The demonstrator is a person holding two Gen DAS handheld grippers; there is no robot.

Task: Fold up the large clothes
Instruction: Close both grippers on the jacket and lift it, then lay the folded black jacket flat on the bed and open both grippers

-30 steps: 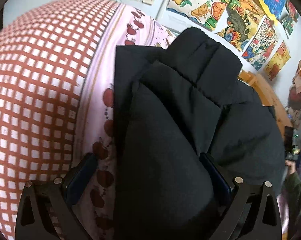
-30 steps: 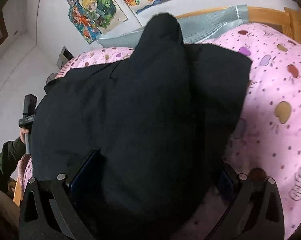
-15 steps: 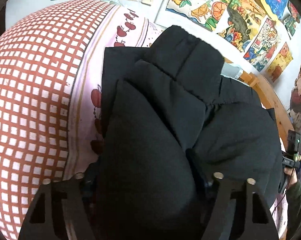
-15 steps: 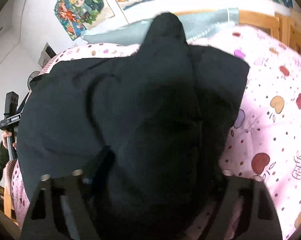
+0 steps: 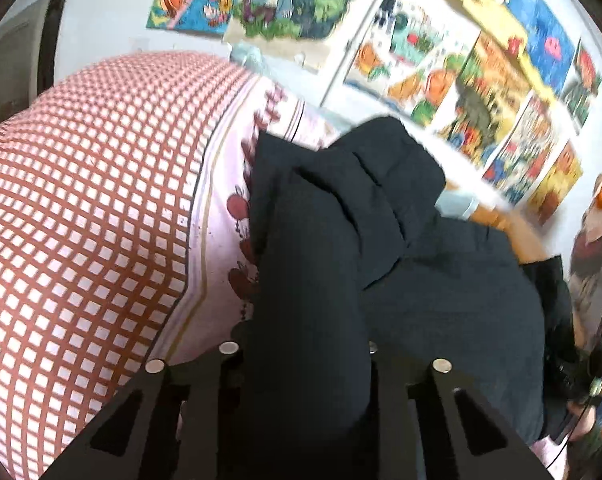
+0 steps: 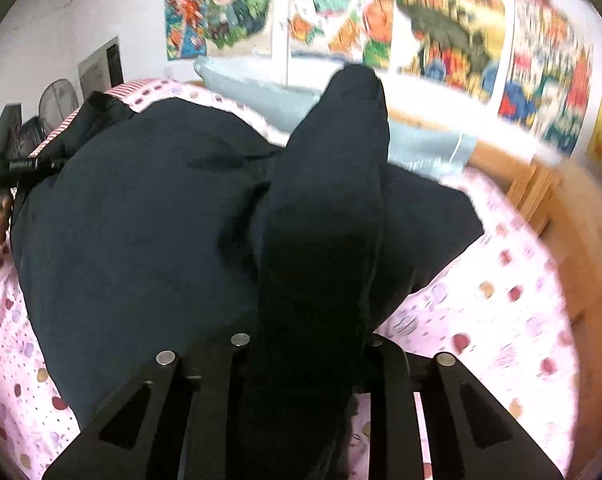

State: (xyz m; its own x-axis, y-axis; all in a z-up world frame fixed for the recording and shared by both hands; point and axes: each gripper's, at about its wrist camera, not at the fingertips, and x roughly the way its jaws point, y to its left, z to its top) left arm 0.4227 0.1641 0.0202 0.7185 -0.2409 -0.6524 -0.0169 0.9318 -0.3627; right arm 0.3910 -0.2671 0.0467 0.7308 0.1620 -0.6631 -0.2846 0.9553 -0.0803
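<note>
While no lettering reads clearly, both jaws pinch black jacket (image 5: 441, 288).

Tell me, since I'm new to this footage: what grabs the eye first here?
A bulky black jacket fills the middle of both views, a fold of it pinched in the left gripper and another in the right gripper. It lies on a pink spotted bedspread, beside a red checked quilt, under bright cartoon posters.

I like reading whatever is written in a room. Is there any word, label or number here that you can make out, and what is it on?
None can be read.
Wall posters: cartoon pictures, any lettering too blurred.
Black jacket, clamped in the left gripper and the right gripper: no label showing.
Pink bedsheet: printed shapes only.
</note>
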